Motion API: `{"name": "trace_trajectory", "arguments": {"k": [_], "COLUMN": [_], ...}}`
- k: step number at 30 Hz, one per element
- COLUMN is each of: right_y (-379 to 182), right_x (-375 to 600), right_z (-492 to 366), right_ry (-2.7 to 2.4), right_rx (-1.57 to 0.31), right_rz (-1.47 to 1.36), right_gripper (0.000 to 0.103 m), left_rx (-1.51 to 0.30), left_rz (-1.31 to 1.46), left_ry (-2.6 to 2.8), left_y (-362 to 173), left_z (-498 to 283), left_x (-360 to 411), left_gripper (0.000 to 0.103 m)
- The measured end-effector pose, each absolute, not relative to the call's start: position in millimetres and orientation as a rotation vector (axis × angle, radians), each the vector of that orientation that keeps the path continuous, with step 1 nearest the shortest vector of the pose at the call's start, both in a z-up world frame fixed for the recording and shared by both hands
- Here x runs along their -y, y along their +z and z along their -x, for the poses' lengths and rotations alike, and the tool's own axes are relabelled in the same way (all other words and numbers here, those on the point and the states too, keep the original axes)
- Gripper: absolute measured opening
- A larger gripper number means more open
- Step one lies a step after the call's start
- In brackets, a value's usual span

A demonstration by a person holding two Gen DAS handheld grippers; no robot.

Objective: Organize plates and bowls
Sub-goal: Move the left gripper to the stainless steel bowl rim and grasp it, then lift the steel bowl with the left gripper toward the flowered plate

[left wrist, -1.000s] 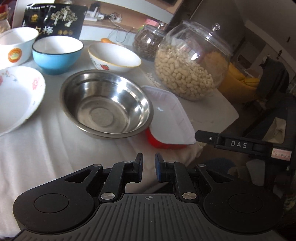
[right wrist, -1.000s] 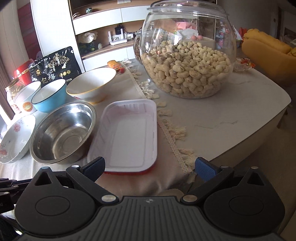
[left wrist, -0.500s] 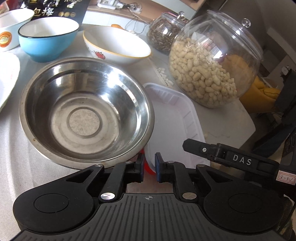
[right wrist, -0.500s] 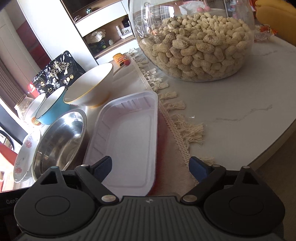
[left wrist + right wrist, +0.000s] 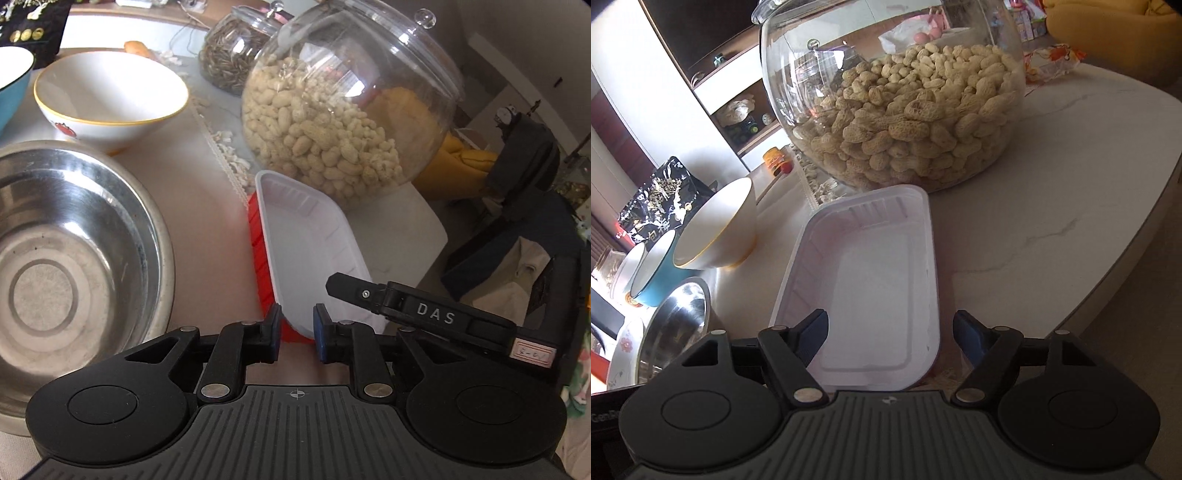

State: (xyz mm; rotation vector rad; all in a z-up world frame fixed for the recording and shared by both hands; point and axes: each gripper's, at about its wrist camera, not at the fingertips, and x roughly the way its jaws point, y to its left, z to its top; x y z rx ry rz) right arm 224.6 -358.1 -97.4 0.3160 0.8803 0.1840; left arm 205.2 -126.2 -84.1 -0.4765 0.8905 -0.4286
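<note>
Tray point(image 5: 882, 280), white on a red one, lies on our table point(image 5: 1052, 206) between steel bowl point(image 5: 66, 266) and peanut jar point(image 5: 905, 122). Our left gripper point(image 5: 296, 334), fingers just parting, straddles its near corner; our right gripper point(image 5: 891, 332), fingers narrowing yet spread, brackets its near end.
</note>
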Motion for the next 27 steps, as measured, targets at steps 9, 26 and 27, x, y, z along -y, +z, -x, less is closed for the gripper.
{"name": "trace_trajectory", "arguments": {"k": [9,26,27], "right_y": [-58,-100,-101], "right_x": [291,180,180], "right_z": [-205,-230,-230], "right_ry": [0.395,0.487,0.495], "right_rx": [-0.783,-1.026,-1.031], "right_rz": [-0.269,-0.257,-0.258], "right_gripper": [0.088,0.065,0.065], "left_rx": [-0.696,-0.775,-0.777], "left_rz": [0.491,0.514,0.516], "left_ry": [-0.192,0.006,-0.002], "left_y": [-42,-88,-89], "left_z": [-144,-163,-162], "left_x": [18,-43,-43], "left_gripper": [0.020,0.021,0.021]}}
